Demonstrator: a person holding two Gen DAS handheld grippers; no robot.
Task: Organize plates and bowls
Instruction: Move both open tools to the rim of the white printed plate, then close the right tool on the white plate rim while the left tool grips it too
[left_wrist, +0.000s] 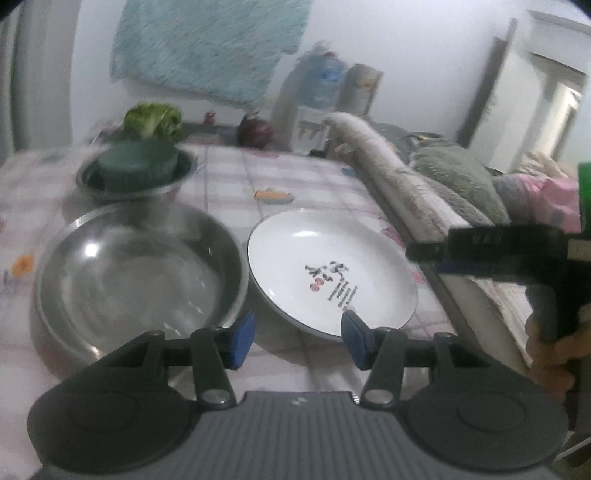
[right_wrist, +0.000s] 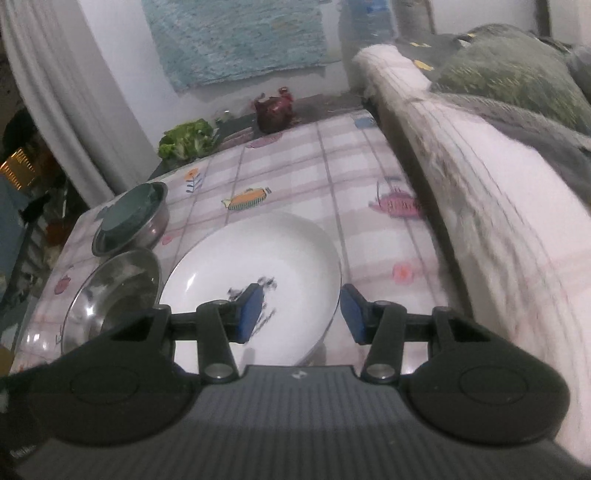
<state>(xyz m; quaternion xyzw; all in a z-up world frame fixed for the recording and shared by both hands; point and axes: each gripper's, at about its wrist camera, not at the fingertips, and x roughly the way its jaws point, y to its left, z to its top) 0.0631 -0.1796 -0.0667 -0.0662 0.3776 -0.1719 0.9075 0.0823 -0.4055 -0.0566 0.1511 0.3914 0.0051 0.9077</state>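
both my hand-held grippers, left hand-held gripper (left_wrist: 298, 340) and right hand-held gripper (right_wrist: 297, 314), spread, holding nothing. white plate (left_wrist: 332, 275) nearest on the surface (left_wrist: 295, 177), big steel bowl (left_wrist: 138, 275) just beside, small bowl (left_wrist: 135, 177) behind. nothing stacked yet, looks barely started.

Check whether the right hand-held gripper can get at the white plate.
Probably yes: the right hand-held gripper is open, the white plate lies just ahead, its near rim unobstructed.

Two steel bowls (left_wrist: 140, 273) (left_wrist: 136, 177), one plate (left_wrist: 332, 273)
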